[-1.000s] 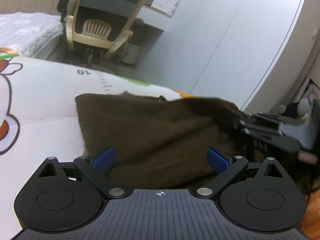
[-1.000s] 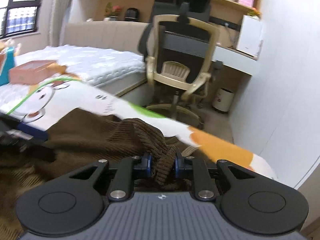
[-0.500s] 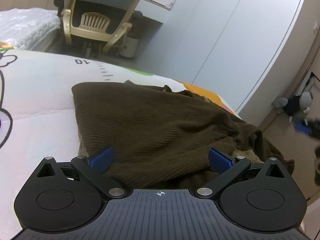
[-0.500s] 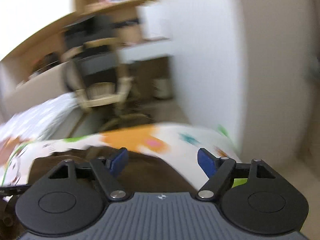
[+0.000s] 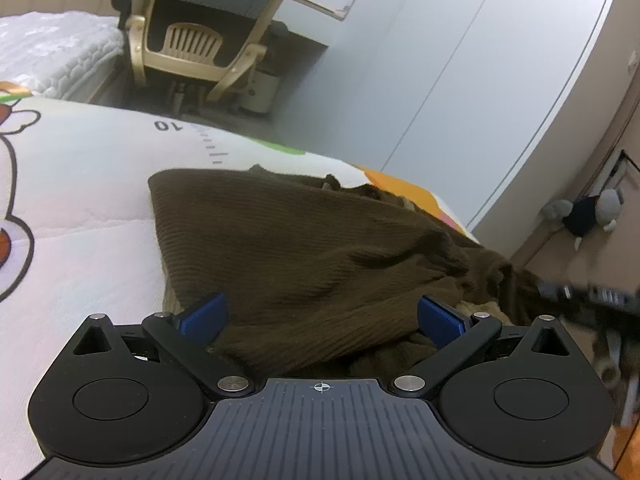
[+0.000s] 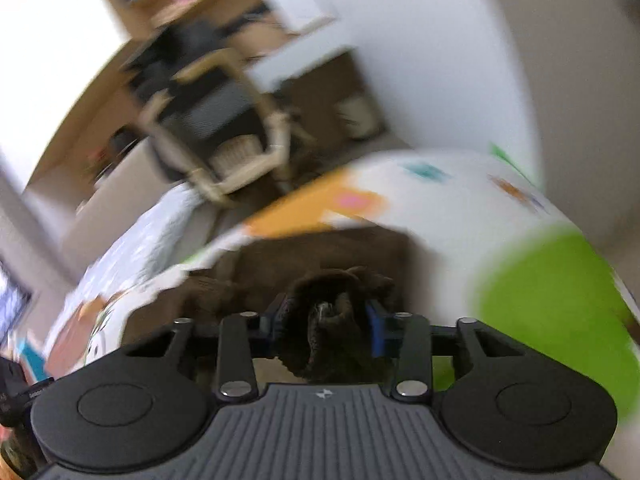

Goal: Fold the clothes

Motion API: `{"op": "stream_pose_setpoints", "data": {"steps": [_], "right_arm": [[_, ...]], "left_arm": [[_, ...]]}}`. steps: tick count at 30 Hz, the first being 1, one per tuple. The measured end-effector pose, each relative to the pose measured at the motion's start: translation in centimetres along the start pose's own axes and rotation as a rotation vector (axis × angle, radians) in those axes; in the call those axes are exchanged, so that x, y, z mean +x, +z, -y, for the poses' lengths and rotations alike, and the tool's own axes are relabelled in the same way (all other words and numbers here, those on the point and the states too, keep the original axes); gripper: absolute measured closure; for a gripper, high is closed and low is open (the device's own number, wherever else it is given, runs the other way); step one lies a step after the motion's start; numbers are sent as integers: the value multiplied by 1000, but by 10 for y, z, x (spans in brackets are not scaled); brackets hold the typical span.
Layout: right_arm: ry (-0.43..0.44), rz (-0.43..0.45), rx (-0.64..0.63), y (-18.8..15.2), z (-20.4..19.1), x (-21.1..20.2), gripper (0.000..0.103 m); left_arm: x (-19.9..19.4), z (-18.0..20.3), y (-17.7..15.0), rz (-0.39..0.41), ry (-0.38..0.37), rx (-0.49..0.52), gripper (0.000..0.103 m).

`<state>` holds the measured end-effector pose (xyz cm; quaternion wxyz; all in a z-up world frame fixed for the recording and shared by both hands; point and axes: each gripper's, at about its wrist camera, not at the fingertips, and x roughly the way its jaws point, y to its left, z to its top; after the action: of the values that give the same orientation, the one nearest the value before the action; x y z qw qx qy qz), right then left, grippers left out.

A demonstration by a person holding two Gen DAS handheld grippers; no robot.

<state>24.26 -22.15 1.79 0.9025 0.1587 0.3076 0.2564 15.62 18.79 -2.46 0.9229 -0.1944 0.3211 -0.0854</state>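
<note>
1. The left tool (image 5: 320,316) has its two blue fingers (image 5: 202,316) spread wide apart, with nothing held between them
2. A brown ribbed sweater (image 5: 304,256) lies directly ahead of the left tool, its near edge lying between the spread fingers; whether the fingers touch the knit cannot be told
3. The sweater rests on a white cartoon-printed quilt (image 5: 80,200), which spreads out to the left of the left tool and beyond the sweater
4. The sweater is laid over itself in a rough fold, with a straight left edge and a bunched, wrinkled mass toward the right of the left tool
5. The right tool (image 6: 326,326) has its fingers pressed together on a bunch of the brown sweater (image 6: 332,320), the fabric puffing up between and above the blue pads
6. The right wrist view is blurred; ahead of the right tool more of the sweater lies flat on the quilt (image 6: 460,208), which shows orange and green patches
7. At the right edge of the left wrist view, the dark, blurred frame of the right tool (image 5: 588,296) sits just beyond the bunched end of the sweater
8. Beyond the quilt, ahead and left of the left tool, stands a beige office chair (image 5: 192,40); a soft toy (image 5: 588,216) sits on the floor far to the right
</note>
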Motion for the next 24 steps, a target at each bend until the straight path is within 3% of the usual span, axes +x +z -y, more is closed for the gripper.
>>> {"op": "stream_pose_setpoints", "data": {"steps": [2, 6, 9, 11, 12, 14, 16, 20, 24], "right_arm": [[61, 9, -112, 17, -42, 15, 84], [192, -19, -300, 36, -129, 34, 84], [201, -10, -404, 38, -156, 27, 82], [117, 23, -456, 34, -149, 13, 69], [16, 47, -504, 26, -142, 5, 62], [-158, 65, -613, 3, -129, -2, 37], [-276, 43, -712, -27, -115, -9, 33], [-311, -84, -723, -68, -93, 2, 29], [-377, -90, -683, -57, -71, 41, 30]], "left_arm": [[-6, 0, 1, 10, 5, 2, 0], [-21, -3, 4, 35, 13, 7, 0], [-34, -2, 3, 50, 1, 28, 0], [-42, -1, 2, 57, -6, 44, 0], [-44, 0, 1, 59, -8, 52, 0], [-43, 2, 0, 56, -19, 50, 0], [-39, 4, 0, 51, -33, 45, 0], [-25, 13, 0, 26, -63, 37, 0], [-18, 19, -2, 4, -71, 29, 0]]}}
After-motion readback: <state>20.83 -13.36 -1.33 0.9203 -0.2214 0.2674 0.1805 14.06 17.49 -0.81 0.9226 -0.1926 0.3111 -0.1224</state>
